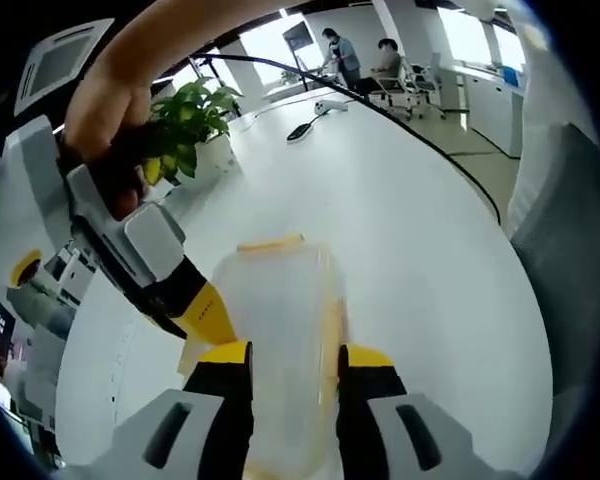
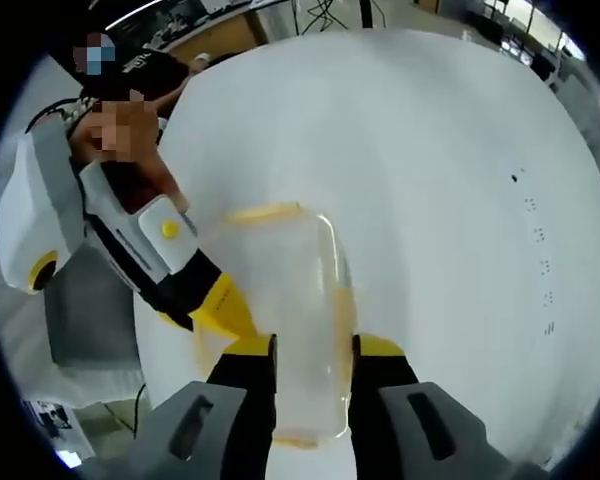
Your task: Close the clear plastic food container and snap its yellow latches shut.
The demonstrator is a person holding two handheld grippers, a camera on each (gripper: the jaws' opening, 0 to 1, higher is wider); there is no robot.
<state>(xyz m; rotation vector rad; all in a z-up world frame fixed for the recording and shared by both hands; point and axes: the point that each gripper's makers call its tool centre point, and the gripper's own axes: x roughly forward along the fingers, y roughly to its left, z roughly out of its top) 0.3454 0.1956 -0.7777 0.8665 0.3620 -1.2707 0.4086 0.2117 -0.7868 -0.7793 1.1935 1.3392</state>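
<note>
Container (image 1: 278, 330) lengthwise, running away between fingers (image 1: 223, 385)

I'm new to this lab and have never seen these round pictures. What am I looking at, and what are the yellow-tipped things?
No robot here: a person holds a hand tool with two jaws in each hand, and a fisheye camera rides on each tool. In the left gripper view, the left gripper rises from the bottom, its jaws standing either side of a clear plastic container with yellow latches, which lies on a white table. The right gripper reaches in from the side, a hand holding it. The right gripper view shows the same container from the opposite side, between the right gripper's jaws. Whether either grips it is unclear. A potted plant stands further back.
</note>
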